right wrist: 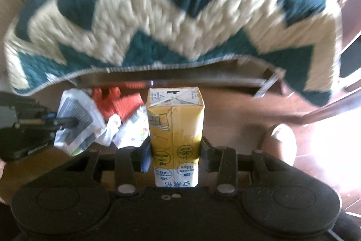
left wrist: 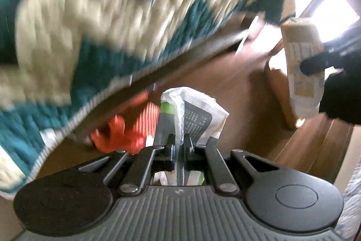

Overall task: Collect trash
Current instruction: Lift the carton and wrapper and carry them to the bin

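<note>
The yellow drink carton [right wrist: 174, 134] stands upright between the two fingers of the right tongs [right wrist: 174, 146], which pinch it at its lower half; its folded top points away from the camera. From the left wrist view the same carton [left wrist: 302, 64] shows off to the right of the left tongs, up in the air, with a dark finger [left wrist: 312, 64] of the right tongs across its printed side.

The left tongs [left wrist: 179, 139] are pressed together on a crumpled white wrapper [left wrist: 194, 114] with a grey printed panel and a green patch — it sticks up just ahead of the fingertips. In the right wrist view that wrapper [right wrist: 76, 119] sits to the left of the carton, gripped by the left tongs [right wrist: 65, 122].

Just left of the wrapper, and beyond it, lies an orange ribbed piece [left wrist: 130, 128], blurred, its kind hard to tell. Between it and the carton lies more white printed packaging [right wrist: 128, 130].

All of this is above a brown wooden floor [left wrist: 237, 110]. Ahead of both tongs hangs a teal-and-cream zigzag rug [right wrist: 171, 22] — its corded edge lifted, motion-blurred.
</note>
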`<action>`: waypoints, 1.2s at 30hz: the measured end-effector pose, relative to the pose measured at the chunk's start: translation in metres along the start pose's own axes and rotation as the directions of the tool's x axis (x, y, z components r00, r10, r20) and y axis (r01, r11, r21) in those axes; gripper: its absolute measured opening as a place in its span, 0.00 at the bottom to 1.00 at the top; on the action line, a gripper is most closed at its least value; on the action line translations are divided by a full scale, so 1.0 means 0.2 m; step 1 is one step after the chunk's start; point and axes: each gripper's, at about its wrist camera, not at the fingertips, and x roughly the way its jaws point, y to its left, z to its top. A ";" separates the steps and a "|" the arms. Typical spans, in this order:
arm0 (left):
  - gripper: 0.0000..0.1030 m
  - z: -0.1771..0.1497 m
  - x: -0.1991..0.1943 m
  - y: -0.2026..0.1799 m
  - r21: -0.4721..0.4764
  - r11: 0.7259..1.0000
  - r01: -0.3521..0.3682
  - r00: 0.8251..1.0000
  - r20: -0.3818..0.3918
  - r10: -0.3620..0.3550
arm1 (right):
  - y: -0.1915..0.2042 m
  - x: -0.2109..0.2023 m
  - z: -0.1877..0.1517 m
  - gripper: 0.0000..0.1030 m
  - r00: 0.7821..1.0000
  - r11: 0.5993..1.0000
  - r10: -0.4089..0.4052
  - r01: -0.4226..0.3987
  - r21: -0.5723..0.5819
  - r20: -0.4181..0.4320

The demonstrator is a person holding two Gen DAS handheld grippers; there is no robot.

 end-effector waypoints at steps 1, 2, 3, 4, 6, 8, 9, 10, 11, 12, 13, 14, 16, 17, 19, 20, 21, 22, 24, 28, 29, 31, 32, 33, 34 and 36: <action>0.06 0.04 -0.07 -0.03 0.015 1.000 -0.010 1.000 0.030 0.009 | -0.02 -0.09 0.00 0.40 1.000 1.000 -0.002 0.003 -0.005 0.022; 0.06 0.08 -0.13 -0.06 0.021 1.000 -0.016 0.998 0.055 0.015 | -0.04 -0.17 0.00 0.40 0.999 1.000 -0.003 0.003 -0.005 0.043; 0.06 0.12 -0.19 -0.10 0.018 1.000 -0.016 0.997 0.075 0.015 | -0.06 -0.26 0.00 0.40 0.998 1.000 -0.004 0.004 -0.003 0.069; 0.06 0.16 -0.26 -0.14 0.015 1.000 -0.019 0.995 0.096 0.018 | -0.09 -0.34 0.00 0.40 0.996 1.000 -0.008 0.008 -0.004 0.093; 0.06 0.23 -0.38 -0.22 0.015 0.999 -0.030 0.991 0.129 0.028 | -0.13 -0.47 -0.01 0.40 0.990 1.000 -0.017 0.018 -0.003 0.140; 0.06 0.29 -0.48 -0.30 0.002 0.999 -0.044 0.987 0.152 0.043 | -0.19 -0.62 -0.03 0.40 0.982 1.000 -0.017 0.017 -0.001 0.187; 0.06 0.33 -0.54 -0.33 -0.003 0.999 -0.045 0.985 0.165 0.045 | -0.21 -0.69 -0.04 0.40 0.977 1.000 -0.020 0.021 -0.005 0.211; 0.06 0.36 -0.60 -0.38 -0.005 0.999 -0.042 0.982 0.184 0.043 | -0.24 -0.76 -0.05 0.40 0.971 1.000 -0.027 0.030 -0.009 0.237; 0.06 0.40 -0.66 -0.43 -0.004 0.999 -0.045 0.977 0.208 0.045 | -0.27 -0.84 -0.07 0.40 0.964 0.999 -0.030 0.034 -0.010 0.264; 0.06 0.42 -0.71 -0.47 -0.001 0.999 -0.049 0.973 0.227 0.048 | -0.30 -0.91 -0.09 0.40 0.957 0.999 -0.031 0.034 -0.007 0.290; 0.06 0.46 -0.77 -0.53 0.002 0.999 -0.053 0.968 0.245 0.051 | -0.34 -0.99 -0.10 0.40 0.947 0.999 -0.031 0.033 -0.001 0.318; 0.06 0.49 -0.82 -0.57 0.003 0.998 -0.058 0.963 0.262 0.055 | -0.37 -1.06 -0.12 0.40 0.939 0.999 -0.033 0.033 0.007 0.343; 0.06 0.56 -0.93 -0.68 0.010 0.998 -0.062 0.953 0.297 0.056 | -0.44 -1.21 -0.15 0.40 0.919 0.999 -0.036 0.030 0.021 0.392; 0.06 0.60 -0.97 -0.74 0.013 0.998 -0.061 0.948 0.315 0.054 | -0.47 -1.27 -0.16 0.40 0.910 0.999 -0.039 0.031 0.026 0.413; 0.06 0.68 -1.08 -0.86 0.029 0.998 -0.060 0.935 0.351 0.046 | -0.54 -1.42 -0.17 0.40 0.886 0.999 -0.050 0.039 0.032 0.460; 0.06 0.71 -1.14 -0.91 0.035 0.998 -0.061 0.929 0.367 0.044 | -0.58 -1.49 -0.18 0.40 0.877 0.998 -0.058 0.046 0.037 0.477; 0.06 0.76 -1.20 -0.98 0.041 0.997 -0.059 0.923 0.382 0.039 | -0.62 -1.56 -0.18 0.40 0.869 0.998 -0.068 0.054 0.043 0.491; 0.06 0.80 -1.24 -1.03 0.048 0.997 -0.059 0.919 0.393 0.036 | -0.66 -1.63 -0.18 0.40 0.858 0.997 -0.077 0.059 0.052 0.507; 0.06 0.90 -1.34 -1.15 0.055 0.997 -0.058 0.906 0.423 0.030 | -0.74 -1.78 -0.19 0.40 0.833 0.995 -0.101 0.079 0.064 0.543; 0.06 1.09 -1.53 -1.40 0.082 0.996 -0.029 0.872 0.489 -0.015 | -0.91 -2.03 -0.21 0.40 0.773 0.987 -0.161 0.114 0.116 0.614; 0.06 1.15 -1.58 -1.46 0.095 0.995 -0.019 0.862 0.505 -0.032 | -0.96 -2.10 -0.21 0.40 0.751 0.983 -0.183 0.124 0.137 0.634; 0.06 1.24 -1.67 -1.60 0.124 0.992 -0.013 0.842 0.537 -0.056 | -1.04 -2.23 -0.22 0.40 0.714 0.976 -0.217 0.142 0.165 0.666; 0.06 1.29 -1.71 -1.66 0.139 0.990 -0.013 0.833 0.549 -0.066 | -1.09 -2.28 -0.22 0.40 0.697 0.972 -0.234 0.150 0.181 0.678; 0.06 1.33 -1.74 -1.72 0.156 0.988 -0.013 0.824 0.561 -0.078 | -1.13 -2.34 -0.23 0.40 0.681 0.968 -0.250 0.159 0.194 0.688; 0.06 1.38 -1.78 -1.79 0.170 0.985 -0.010 0.815 0.573 -0.091 | -1.16 -2.39 -0.23 0.40 0.668 0.964 -0.265 0.168 0.205 0.696; 0.06 1.47 -1.84 -1.91 0.197 0.980 0.003 0.799 0.589 -0.121 | -1.23 -2.45 -0.25 0.40 0.638 0.954 -0.298 0.187 0.233 0.710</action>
